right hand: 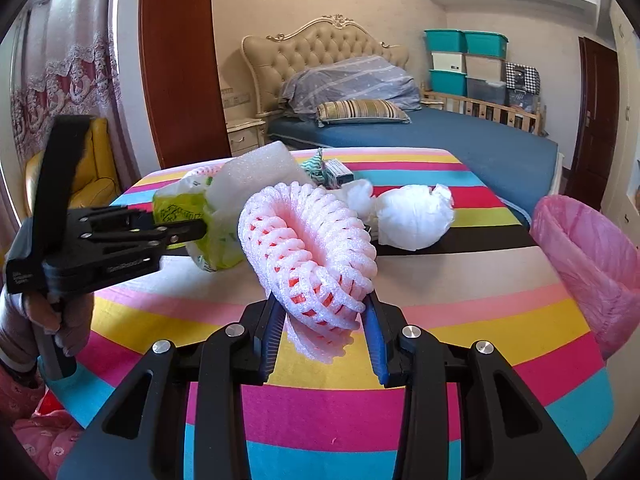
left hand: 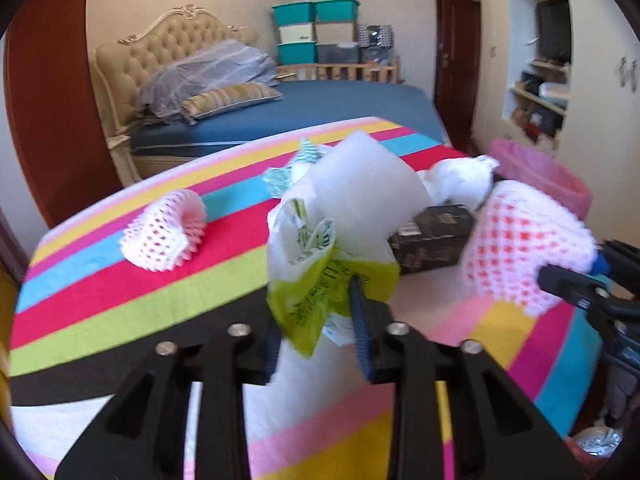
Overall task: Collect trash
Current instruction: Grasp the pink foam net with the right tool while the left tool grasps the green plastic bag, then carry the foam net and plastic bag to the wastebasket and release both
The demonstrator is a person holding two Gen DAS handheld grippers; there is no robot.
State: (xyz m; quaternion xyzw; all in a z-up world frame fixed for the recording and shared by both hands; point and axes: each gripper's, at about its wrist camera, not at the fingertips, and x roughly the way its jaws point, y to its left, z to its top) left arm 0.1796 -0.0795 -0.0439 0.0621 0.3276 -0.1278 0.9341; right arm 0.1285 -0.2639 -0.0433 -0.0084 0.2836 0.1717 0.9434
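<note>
Both pieces of trash are in hand: the right gripper (right hand: 322,330) is closed on a pink foam fruit net (right hand: 308,248), pads biting its lower edge, net lifted just above the striped table (right hand: 460,296); the left gripper (left hand: 320,332) is clamped nearly fully shut on a green-and-white plastic bag (left hand: 316,280) with a white foam sheet (left hand: 364,176) bunched up with it. The step looks like carrying both to the pink-lined bin (right hand: 580,256), which stands off the table's right edge, near the right gripper. To do it well: take the net over first, since it's closest, and release only once it's above the bin mouth. Foam net is light and springy, may cling to a pad. The bag grip is on thin film at one corner; I can't tell whether the foam sheet is inside the bag or just caught against it, so lift slowly and watch that it doesn't drop out. Count: two foam nets, the held one plus a second net (left hand: 164,236) lying on the table to the left; one white crumpled wad (right hand: 416,216); one dark box (left hand: 432,236); one teal patterned wrapper (right hand: 318,166); a small carton (right hand: 338,171) beside it; one bin. Four or five pieces left on the table after this load.
</note>
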